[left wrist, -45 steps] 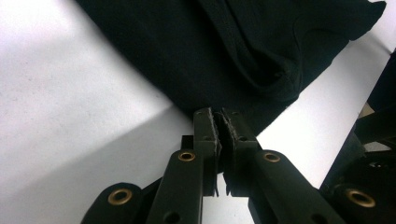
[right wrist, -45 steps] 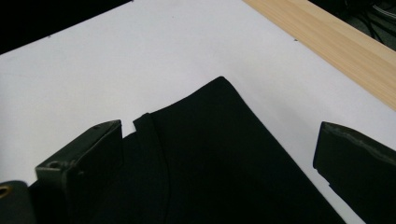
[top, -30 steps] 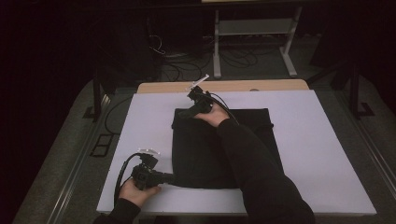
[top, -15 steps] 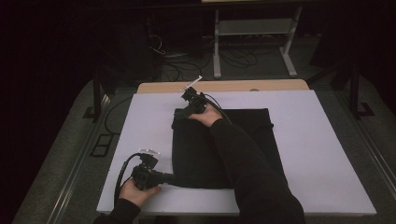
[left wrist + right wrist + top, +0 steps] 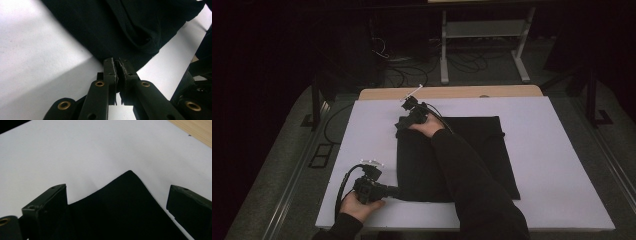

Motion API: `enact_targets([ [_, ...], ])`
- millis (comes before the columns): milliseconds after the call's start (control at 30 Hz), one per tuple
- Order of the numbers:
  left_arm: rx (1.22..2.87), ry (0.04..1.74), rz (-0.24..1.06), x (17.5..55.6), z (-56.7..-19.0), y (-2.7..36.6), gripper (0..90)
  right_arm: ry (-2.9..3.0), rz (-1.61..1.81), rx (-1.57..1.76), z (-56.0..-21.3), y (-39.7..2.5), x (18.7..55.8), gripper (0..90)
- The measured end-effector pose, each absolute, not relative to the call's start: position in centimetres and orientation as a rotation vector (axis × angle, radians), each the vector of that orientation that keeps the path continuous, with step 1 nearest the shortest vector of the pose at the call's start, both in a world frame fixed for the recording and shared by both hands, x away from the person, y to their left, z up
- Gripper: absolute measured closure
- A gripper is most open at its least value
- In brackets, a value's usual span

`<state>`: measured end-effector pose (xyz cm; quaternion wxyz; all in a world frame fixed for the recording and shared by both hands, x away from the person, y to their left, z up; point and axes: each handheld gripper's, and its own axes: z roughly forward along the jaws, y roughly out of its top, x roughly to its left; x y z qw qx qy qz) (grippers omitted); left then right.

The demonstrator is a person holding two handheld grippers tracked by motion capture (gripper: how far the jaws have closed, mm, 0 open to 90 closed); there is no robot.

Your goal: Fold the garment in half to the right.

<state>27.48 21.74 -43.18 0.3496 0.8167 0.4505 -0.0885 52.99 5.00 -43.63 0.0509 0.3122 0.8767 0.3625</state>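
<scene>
A flat black fabric garment (image 5: pixel 452 160) is lying on the white-covered desk (image 5: pixel 562 165), a little toward the near edge and roughly midway between the left and right edges. The left gripper (image 5: pixel 393 190) is sitting at the cloth's near left corner, close to the desk's near edge, held in the person's left hand (image 5: pixel 358 206). In the left gripper view its jaws are pressed together on the dark edge of the garment (image 5: pixel 130 30), pinching it against the white surface (image 5: pixel 37 62). The right gripper (image 5: pixel 401 123) is resting at the cloth's far left corner, toward the desk's far edge, with the person's dark-sleeved right arm (image 5: pixel 467 185) stretching across the fabric. In the right gripper view its jaws are standing wide apart, with the pointed corner of the garment (image 5: pixel 127 202) lying between them, untouched by either.
</scene>
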Motion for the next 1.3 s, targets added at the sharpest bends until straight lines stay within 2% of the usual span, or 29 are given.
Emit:
enact_targets([
  [333,2.115,1.17,-0.23,27.5,-43.2,21.8,83.4,2.653,1.098,0.99,-44.5,5.2,53.8,12.9],
  [700,2.119,1.167,-0.227,27.5,-43.2,21.8,83.3,2.654,1.101,1.013,-44.9,6.4,54.3,15.9],
  [1067,2.118,1.168,-0.227,27.5,-43.1,21.8,83.3,2.607,1.066,1.047,-44.6,6.7,54.6,40.5],
  [1300,2.116,1.171,-0.229,27.5,-43.2,21.8,83.3,2.605,1.037,1.024,-44.5,6.5,54.7,45.8],
])
